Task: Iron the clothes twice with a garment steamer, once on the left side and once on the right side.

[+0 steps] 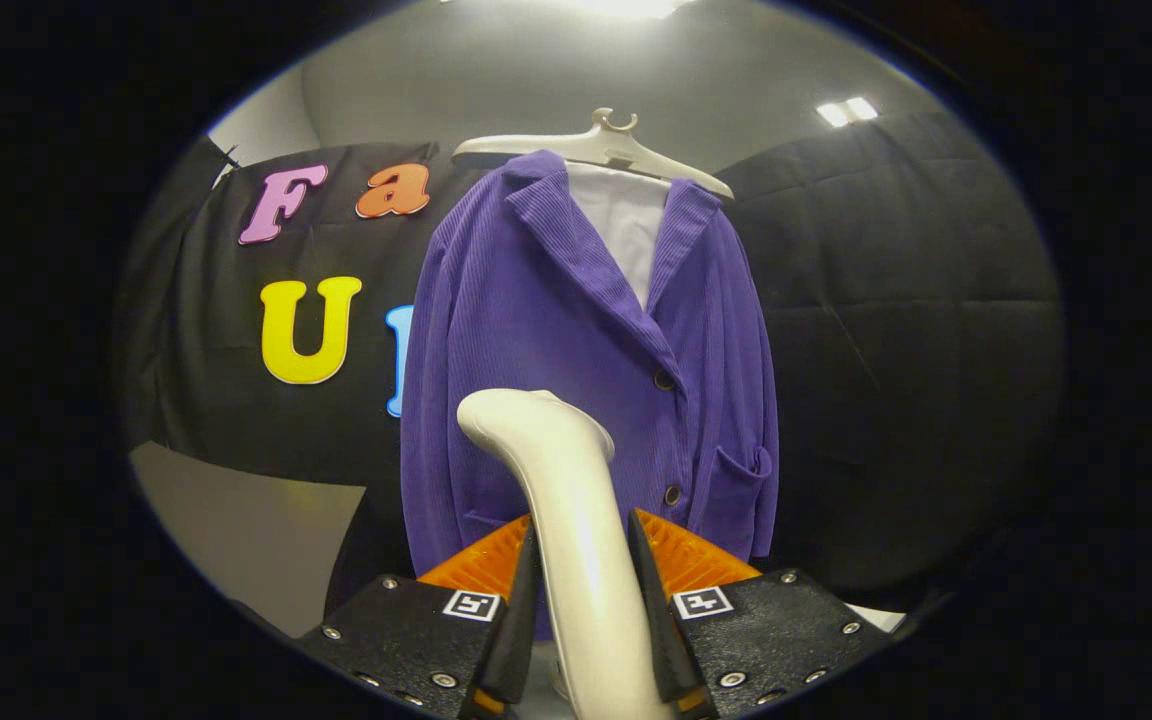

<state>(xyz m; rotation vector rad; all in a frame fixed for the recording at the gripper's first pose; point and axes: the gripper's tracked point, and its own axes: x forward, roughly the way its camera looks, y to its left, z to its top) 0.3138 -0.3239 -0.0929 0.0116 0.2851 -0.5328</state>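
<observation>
**Steamer held in front of a hanging jacket**

The hand-held gripper (581, 585) is closed on the handle of a garment steamer (566, 500); both fingers press against the handle's sides, one on each flank. The pale, smooth handle rises from between the fingers and bends over at its top towards the jacket (586, 360). The steamer's curved head overlaps the lower front of the jacket, left of the jacket's buttons; whether it touches the cloth cannot be told. The jacket is purple, ribbed like corduroy, and hangs straight ahead of the fingers on a pale hanger (596, 148). Its front is fastened by two dark buttons (664, 381), and a patch pocket (736, 490) sits low beside the lower button. A white lining or shirt (626, 225) shows between the lapels, just below the hanger. Black quilted cloth (896, 300) hangs behind the jacket on both sides, and a ceiling light (846, 110) glows above the cloth to the jacket's right.
</observation>
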